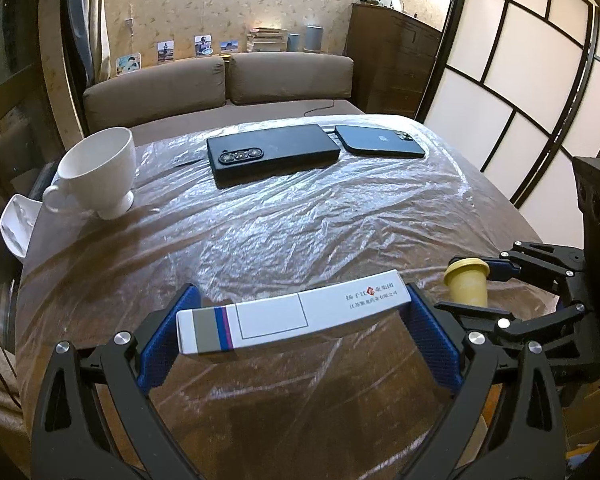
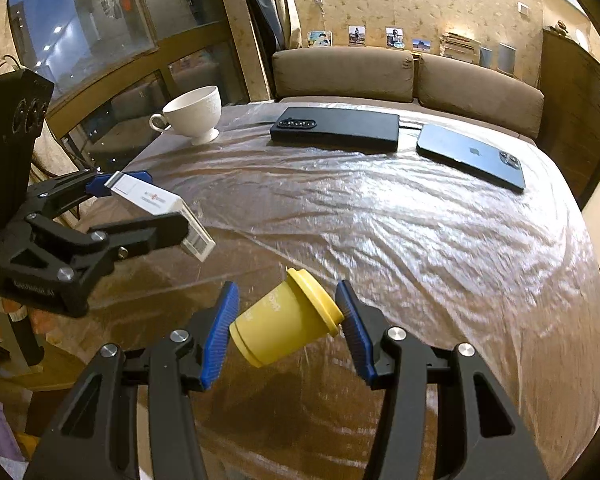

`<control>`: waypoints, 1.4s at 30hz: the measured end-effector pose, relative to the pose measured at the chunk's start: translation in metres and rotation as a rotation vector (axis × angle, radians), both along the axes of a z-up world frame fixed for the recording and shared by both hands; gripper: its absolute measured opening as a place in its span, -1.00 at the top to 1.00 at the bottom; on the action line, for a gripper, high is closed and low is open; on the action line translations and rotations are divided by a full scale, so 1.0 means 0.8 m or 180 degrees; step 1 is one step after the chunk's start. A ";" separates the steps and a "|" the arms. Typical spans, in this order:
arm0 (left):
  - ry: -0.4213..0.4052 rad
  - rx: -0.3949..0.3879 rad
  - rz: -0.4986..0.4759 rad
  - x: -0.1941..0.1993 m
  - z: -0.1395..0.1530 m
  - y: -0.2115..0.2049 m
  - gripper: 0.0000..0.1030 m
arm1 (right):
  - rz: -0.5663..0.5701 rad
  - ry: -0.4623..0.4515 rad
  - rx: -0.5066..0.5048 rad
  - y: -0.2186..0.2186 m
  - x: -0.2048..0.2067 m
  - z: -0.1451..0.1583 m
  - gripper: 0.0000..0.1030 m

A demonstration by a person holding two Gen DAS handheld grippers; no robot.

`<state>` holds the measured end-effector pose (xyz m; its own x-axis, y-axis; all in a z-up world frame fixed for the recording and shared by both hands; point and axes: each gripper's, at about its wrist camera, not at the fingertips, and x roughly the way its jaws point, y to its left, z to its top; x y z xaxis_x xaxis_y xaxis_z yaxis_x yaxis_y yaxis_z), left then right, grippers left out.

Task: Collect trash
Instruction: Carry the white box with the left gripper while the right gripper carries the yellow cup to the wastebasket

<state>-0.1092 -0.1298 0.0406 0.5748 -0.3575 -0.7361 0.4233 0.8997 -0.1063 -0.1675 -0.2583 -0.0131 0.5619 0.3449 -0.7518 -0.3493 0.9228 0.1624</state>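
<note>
My left gripper [image 1: 300, 320] is shut on a long white medicine box [image 1: 296, 316], held by its two ends above the plastic-covered table [image 1: 300, 220]. The box also shows in the right wrist view [image 2: 156, 200], with the left gripper [image 2: 144, 208] at the left. My right gripper [image 2: 286, 320] is shut on a small yellow lidded cup [image 2: 284, 320], tilted on its side between the blue pads. In the left wrist view the yellow cup [image 1: 467, 284] sits in the right gripper [image 1: 470, 286] at the right edge.
A white teacup [image 1: 100, 168] stands at the table's far left. A black phone [image 1: 272, 152] and a dark blue phone [image 1: 380, 142] lie at the far side. A brown sofa [image 1: 220, 80] is behind the table, a panelled screen [image 1: 520, 80] to the right.
</note>
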 end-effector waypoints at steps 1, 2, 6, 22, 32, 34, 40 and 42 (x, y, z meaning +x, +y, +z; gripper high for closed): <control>-0.0002 0.0010 -0.0001 -0.004 0.000 0.002 -0.94 | -0.0012 0.0003 -0.0006 -0.001 -0.004 0.000 0.02; -0.0003 0.0017 -0.0002 -0.006 0.000 0.002 -0.94 | -0.0021 0.0005 -0.0008 -0.003 -0.008 0.000 0.02; 0.0013 0.0038 -0.0012 -0.021 -0.002 0.006 -0.94 | -0.0066 0.0011 -0.0010 -0.007 -0.024 0.002 0.02; 0.0048 0.0126 -0.0183 -0.080 -0.010 0.000 -0.94 | -0.0100 0.0016 0.0042 -0.009 -0.070 0.007 0.02; 0.0064 0.0155 -0.0255 -0.107 -0.010 -0.004 -0.94 | -0.0030 0.0054 0.0042 0.001 -0.102 0.007 0.02; 0.0063 0.0160 -0.0285 -0.114 -0.010 -0.005 -0.94 | -0.0020 0.0063 0.0041 0.000 -0.109 0.007 0.02; 0.0086 0.0168 -0.0357 -0.132 -0.013 -0.009 -0.94 | -0.0025 0.0080 0.0023 -0.003 -0.124 0.006 0.02; 0.0094 0.0194 -0.0390 -0.139 -0.015 -0.011 -0.94 | -0.0026 0.0084 0.0017 -0.004 -0.128 0.006 0.02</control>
<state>-0.2200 -0.1382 0.0287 0.5075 -0.3777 -0.7745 0.5278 0.8467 -0.0670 -0.2703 -0.2613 -0.0085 0.5447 0.3445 -0.7646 -0.3374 0.9247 0.1763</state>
